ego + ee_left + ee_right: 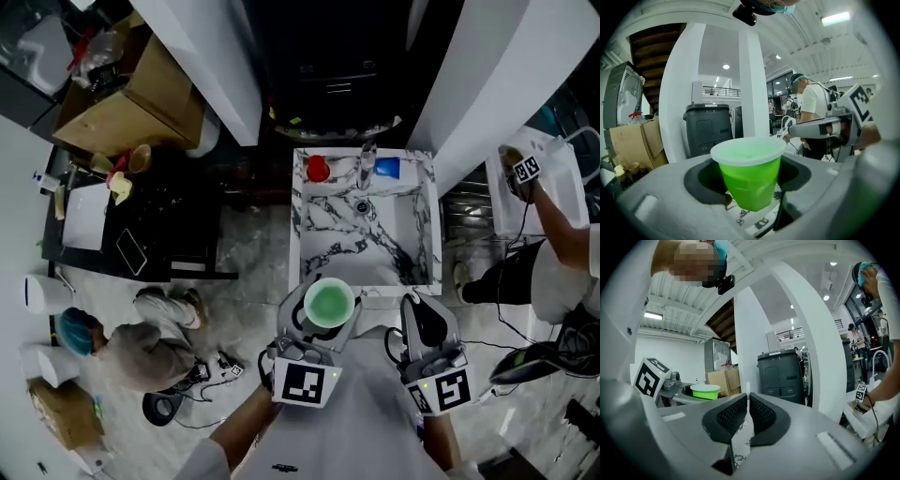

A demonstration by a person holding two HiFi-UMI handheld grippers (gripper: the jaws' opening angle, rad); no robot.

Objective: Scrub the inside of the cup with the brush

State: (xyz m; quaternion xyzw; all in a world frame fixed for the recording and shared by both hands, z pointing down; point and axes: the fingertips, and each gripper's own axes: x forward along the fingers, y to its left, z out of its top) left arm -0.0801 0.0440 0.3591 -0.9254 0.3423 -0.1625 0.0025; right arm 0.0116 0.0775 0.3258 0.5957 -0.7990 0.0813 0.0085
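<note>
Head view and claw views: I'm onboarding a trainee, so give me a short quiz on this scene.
1. True or false: the left claw holds the green cup upright.
2. What sits between the right claw's jaws? A) a sponge B) a thin white handle C) nothing
3. Fill in: in the head view, the red thing in the sink lies to the ___ of the faucet.

Key: 1 true; 2 B; 3 left.
</note>
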